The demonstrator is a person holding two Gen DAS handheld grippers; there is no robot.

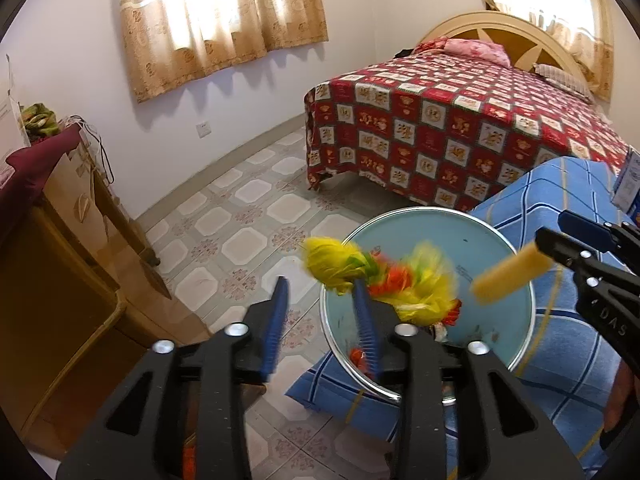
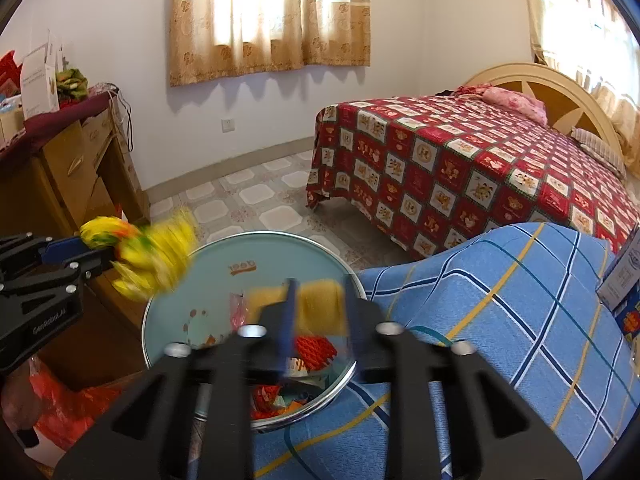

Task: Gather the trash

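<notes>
A light blue bin [image 1: 432, 232] [image 2: 256, 252] with a chrome rim stands below both grippers, with red and orange scraps at its bottom. My left gripper [image 1: 320, 292] [image 2: 100, 258] is open. A crumpled yellow, orange and green wrapper [image 1: 384, 280] [image 2: 156, 252] is blurred just past its right finger, over the bin's near rim, and no pad presses on it. My right gripper [image 2: 320, 300] [image 1: 560, 240] is open too. A yellow foam block [image 2: 320, 308] [image 1: 508, 276] is blurred at its fingertips above the bin's mouth, loose from the pads.
The bin leans against a seat under a blue checked cloth [image 1: 560, 360] [image 2: 500, 320]. A wooden dresser [image 1: 60, 280] stands left, with a red plastic bag [image 2: 68, 408] at its foot. Behind is a bed [image 2: 460, 168]. A printed box [image 2: 624, 280] sits at the right.
</notes>
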